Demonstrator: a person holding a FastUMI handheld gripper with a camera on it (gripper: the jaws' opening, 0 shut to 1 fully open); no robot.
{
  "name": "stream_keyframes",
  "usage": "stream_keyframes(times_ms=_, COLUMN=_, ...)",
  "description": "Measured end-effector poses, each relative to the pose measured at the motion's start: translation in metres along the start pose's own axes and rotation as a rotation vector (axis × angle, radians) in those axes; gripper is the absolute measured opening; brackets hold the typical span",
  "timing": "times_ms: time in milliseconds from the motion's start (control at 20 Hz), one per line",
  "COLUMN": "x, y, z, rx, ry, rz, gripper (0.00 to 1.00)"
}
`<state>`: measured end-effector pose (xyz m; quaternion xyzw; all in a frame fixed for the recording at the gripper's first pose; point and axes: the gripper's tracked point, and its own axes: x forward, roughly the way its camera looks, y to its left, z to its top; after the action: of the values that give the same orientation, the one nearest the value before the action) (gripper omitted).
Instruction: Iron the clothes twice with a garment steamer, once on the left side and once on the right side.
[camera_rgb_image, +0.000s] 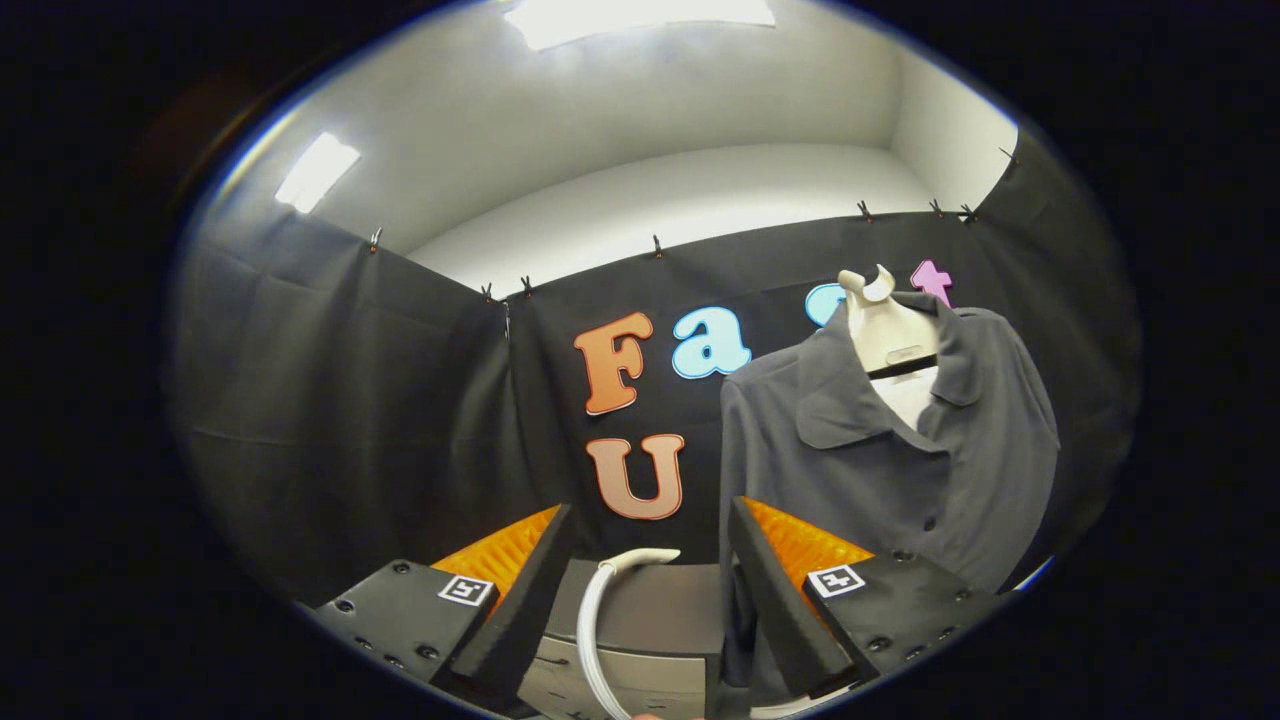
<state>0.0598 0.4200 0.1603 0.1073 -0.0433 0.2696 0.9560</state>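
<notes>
**Claw closed on steamer, shirt ahead to the right**

While the claw is raised before the booth's back wall, its two black fingers stand narrowed around the garment steamer, a grey body with a white curved handle loop running up between them. Both finger pads appear to press against the steamer's sides, the left pad on its left flank and the right pad on its right flank, so the tool reads as held. Orange ribbed panels sit behind each finger, and a small square marker is fixed on each black finger mount.

Beyond the right finger hangs the grey shirt, collared and buttoned, on a pale hanger form whose hook stands above the collar. The shirt's lower left edge falls just behind the right finger and close beside the steamer; whether steamer and fabric touch cannot be told. Black cloth lines the walls, clipped along its top edge below a white ceiling with two lit panels.
</notes>
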Motion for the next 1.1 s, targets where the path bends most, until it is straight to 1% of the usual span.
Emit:
stream_keyframes(times_ms=100, x=0.044, y=0.02, z=-0.005, rx=0.002, ry=0.04, rz=0.009, gripper=0.98)
stream_keyframes(times_ms=250, x=0.107, y=0.035, z=-0.009, rx=-0.084, ry=0.067, rz=-0.02, gripper=0.98)
stream_keyframes(times_ms=300, x=0.126, y=0.048, z=-0.015, rx=-0.105, ry=0.089, rz=-0.004, gripper=0.98)
stream_keyframes(times_ms=400, x=0.161, y=0.073, z=-0.041, rx=-0.112, ry=0.181, rz=0.026, gripper=0.98)
stream_keyframes(times_ms=500, x=0.195, y=0.09, z=-0.076, rx=-0.133, ry=0.313, rz=0.039, gripper=0.97)
stream_keyframes(times_ms=600, x=0.232, y=0.091, z=-0.11, rx=-0.174, ry=0.416, rz=0.004, gripper=0.98)
stream_keyframes(times_ms=700, x=0.268, y=0.081, z=-0.151, rx=-0.276, ry=0.509, rz=-0.054, gripper=0.97)
stream_keyframes(times_ms=800, x=0.29, y=0.068, z=-0.201, rx=-0.361, ry=0.618, rz=-0.105, gripper=0.98)
stream_keyframes(times_ms=950, x=0.307, y=0.047, z=-0.279, rx=-0.358, ry=0.812, rz=-0.156, gripper=0.99)
stream_keyframes(times_ms=1100, x=0.312, y=0.024, z=-0.321, rx=-0.315, ry=0.921, rz=-0.224, gripper=0.98)
